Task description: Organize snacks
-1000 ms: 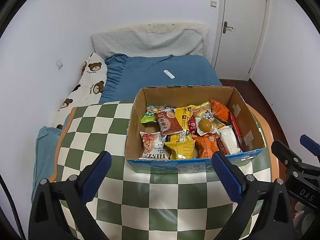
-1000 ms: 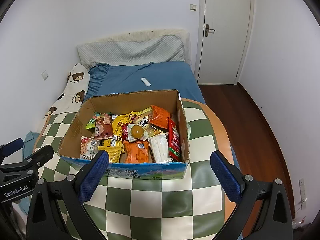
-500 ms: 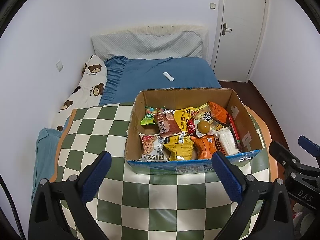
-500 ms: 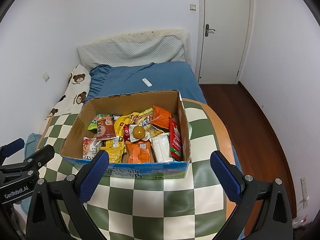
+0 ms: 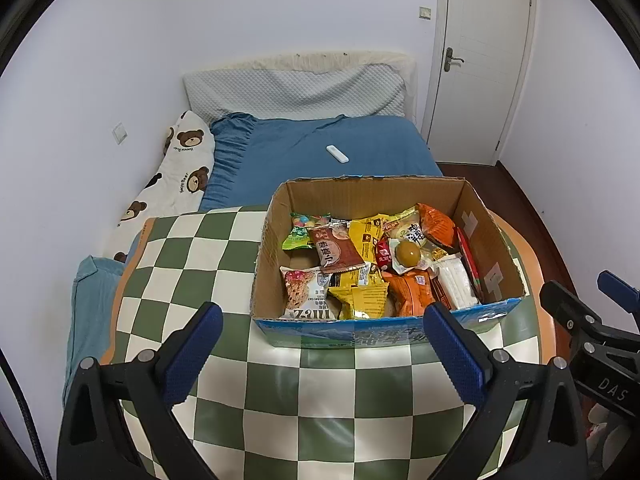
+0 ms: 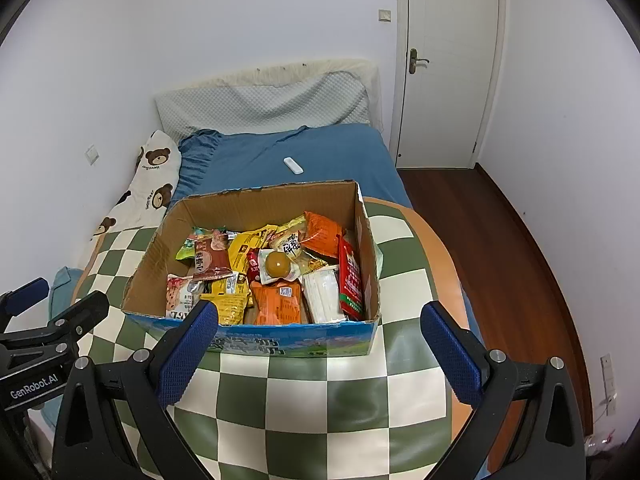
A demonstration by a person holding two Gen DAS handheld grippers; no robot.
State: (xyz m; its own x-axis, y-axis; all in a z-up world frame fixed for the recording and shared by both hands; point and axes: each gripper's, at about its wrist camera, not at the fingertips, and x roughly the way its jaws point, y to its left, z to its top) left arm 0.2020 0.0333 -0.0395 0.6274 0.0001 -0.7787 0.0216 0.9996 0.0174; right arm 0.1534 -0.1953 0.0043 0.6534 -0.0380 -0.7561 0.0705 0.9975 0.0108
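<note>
A cardboard box (image 5: 486, 224) with a blue printed front stands on the green-and-white checked table (image 5: 320, 392). It holds several snack packets: yellow, orange, brown, green, white and a red one along the right wall, plus a round brown snack (image 5: 407, 252). The box also shows in the right wrist view (image 6: 256, 204). My left gripper (image 5: 320, 344) is open and empty, near the box's front wall. My right gripper (image 6: 320, 344) is open and empty, also in front of the box. Each gripper shows at the edge of the other's view.
A bed with a blue sheet (image 5: 320, 148), a bear-print pillow (image 5: 180, 176) and a white remote (image 5: 337, 154) lies behind the table. A white door (image 5: 480, 60) and wooden floor (image 6: 500, 240) are to the right. The round table's orange edge (image 6: 440, 236) is near the box.
Both views have drifted slightly: the box sits a little farther away and lower in frame. Both grippers stay open and nothing in the box has moved.
</note>
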